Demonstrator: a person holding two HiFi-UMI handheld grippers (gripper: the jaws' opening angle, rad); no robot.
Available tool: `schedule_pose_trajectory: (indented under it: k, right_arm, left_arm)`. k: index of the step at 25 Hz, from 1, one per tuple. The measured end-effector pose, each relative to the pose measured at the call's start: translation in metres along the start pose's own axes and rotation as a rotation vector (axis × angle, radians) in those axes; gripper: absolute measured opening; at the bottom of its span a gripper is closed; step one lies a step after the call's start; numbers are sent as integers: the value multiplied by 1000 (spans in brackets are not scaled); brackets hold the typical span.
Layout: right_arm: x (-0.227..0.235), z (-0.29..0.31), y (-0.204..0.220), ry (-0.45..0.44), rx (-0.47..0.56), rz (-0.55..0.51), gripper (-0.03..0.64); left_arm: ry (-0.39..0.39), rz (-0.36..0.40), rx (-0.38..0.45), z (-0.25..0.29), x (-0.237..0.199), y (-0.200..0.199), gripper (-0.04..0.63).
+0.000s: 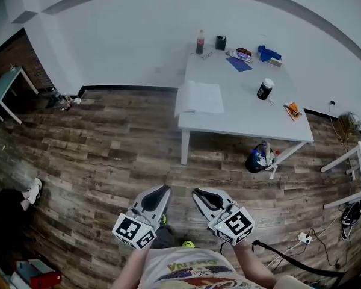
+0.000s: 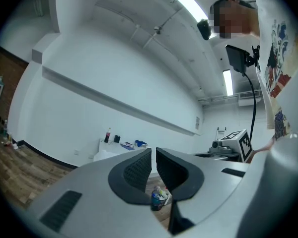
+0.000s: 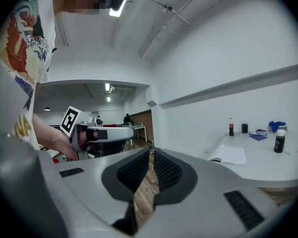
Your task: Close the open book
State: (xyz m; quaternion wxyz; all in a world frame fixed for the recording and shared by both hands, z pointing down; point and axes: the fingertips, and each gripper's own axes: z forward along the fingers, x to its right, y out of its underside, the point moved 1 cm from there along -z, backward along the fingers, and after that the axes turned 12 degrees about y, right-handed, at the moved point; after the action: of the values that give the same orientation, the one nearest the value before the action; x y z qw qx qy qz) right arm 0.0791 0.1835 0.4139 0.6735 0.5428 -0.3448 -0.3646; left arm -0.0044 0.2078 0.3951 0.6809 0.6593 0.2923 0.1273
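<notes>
White open book [image 1: 198, 97] flat on the bench [image 1: 246, 122], tongs not at it yet.
Left tongs [image 1: 159, 191]: narrow slit between the jaws, nothing in it. Right tongs [image 1: 200, 192]: jaws pressed together, empty. Both are held side by side over the wood floor [image 1: 108, 155], aimed towards the bench. The book lies pages up, well ahead of both tongs, at the bench corner closest to them. Beyond the book from the tongs: a black canister [image 1: 265, 89] off to the right and a cola bottle [image 1: 200, 41] at the far edge.
</notes>
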Motion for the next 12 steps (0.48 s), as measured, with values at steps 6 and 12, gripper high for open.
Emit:
schedule_pose_trajectory:
  k: [6,12]
  right_arm:
    - [4,72,-11,32,-16,14,29]
    - [11,133,-13,64,-42,21,29]
  left_arm:
    - [17,-27,-7,-3,-76,-14,37]
    - [43,-32,-16,-7,-143,-27,37]
